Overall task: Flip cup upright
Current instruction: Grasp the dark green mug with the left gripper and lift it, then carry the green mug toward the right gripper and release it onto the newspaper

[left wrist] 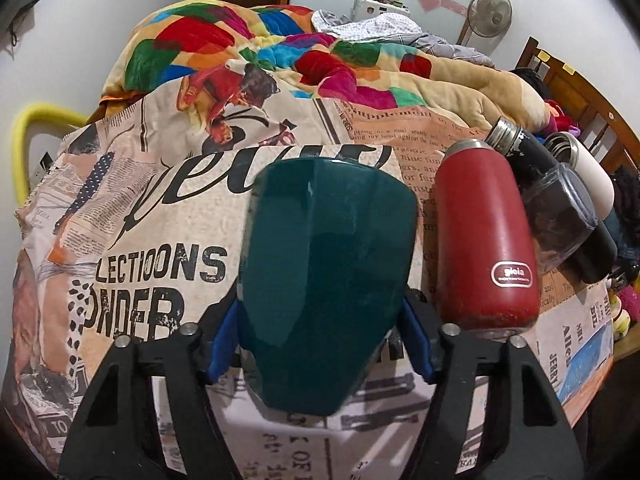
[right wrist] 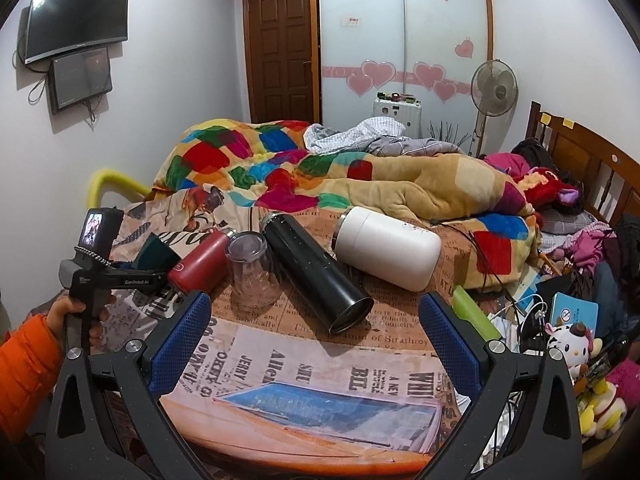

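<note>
Left wrist view: the dark green cup [left wrist: 326,280] fills the centre, clamped between the blue pads [left wrist: 416,344] of the left gripper [left wrist: 320,344]; it points away from the camera over the newsprint-patterned cloth [left wrist: 152,240], and which end faces forward I cannot tell from here. Just to its right lies the red flask [left wrist: 486,240], then the clear glass [left wrist: 564,216] and the black flask [left wrist: 532,160], with a sliver of the white bottle [left wrist: 592,172] behind; these crowd together at the frame edge. Beyond the cloth, the multicoloured blanket [left wrist: 248,44] is heaped. Right wrist view: the same row seen from the other side and spread out. The left gripper [right wrist: 152,268] sits at far left, held by a hand [right wrist: 68,308] in an orange sleeve [right wrist: 24,364], with only a corner of the green cup [right wrist: 158,254] showing past its black body, next to the red flask [right wrist: 200,264]. The clear glass [right wrist: 252,272] stands mouth-down; the black flask [right wrist: 316,272] lies on its side with its open end toward the camera; the white bottle [right wrist: 388,248] lies on its side well behind. The right gripper [right wrist: 314,344] hangs over bare cloth [right wrist: 320,364], blue pads [right wrist: 180,344] wide apart, gripping nothing. Only this view shows the wall-mounted screen [right wrist: 76,20] and the plush toy [right wrist: 572,344].
</note>
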Motion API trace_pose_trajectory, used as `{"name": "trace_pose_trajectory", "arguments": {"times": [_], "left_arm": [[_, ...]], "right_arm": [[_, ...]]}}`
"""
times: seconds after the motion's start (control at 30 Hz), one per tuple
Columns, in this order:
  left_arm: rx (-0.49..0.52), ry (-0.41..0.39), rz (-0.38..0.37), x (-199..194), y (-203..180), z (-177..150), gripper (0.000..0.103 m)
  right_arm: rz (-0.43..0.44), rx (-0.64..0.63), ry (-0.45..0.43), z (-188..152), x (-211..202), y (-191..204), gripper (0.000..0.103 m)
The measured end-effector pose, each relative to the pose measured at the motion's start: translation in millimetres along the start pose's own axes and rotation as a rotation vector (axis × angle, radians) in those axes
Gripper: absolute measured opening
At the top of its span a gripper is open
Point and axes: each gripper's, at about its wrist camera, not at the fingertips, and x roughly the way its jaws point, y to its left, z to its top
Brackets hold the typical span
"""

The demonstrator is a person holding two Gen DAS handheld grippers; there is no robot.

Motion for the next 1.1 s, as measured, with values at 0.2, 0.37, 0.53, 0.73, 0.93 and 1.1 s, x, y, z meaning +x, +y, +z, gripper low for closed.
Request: {"name": "trace_pose_trajectory", "arguments": {"times": [0.2,0.37,0.53,0.73,0.93,1.1], "left_arm": [[0.013,-0.025,0.052,-3,-6,-3,0.066],[0.023,-0.043,0.095,-22,-12,-10,0.066],[0.055,-0.093,0.105,-62,-25,-16,0.066],[0.104,-0.160,0.095,-116,-53,-16,0.066],[0.158,-0.219,0.046,-164,-93,-14,0.066],[0.219,-0.239,0.000,-182,-135,-15,0.066]], "right_arm": [[0.004,-0.001,0.002,0,0,2,0.103],[0.012,-0.005,-0.010,-2,-6,4,0.103],[0.024,0.000,-0.023,-3,-14,4,0.103],[0.033,0.000,-0.046,-3,-28,5,0.103],[0.041,-0.002,-0.081,-2,-45,4,0.103],[0.042,0.005,-0.106,-4,-56,1,0.103]]}}
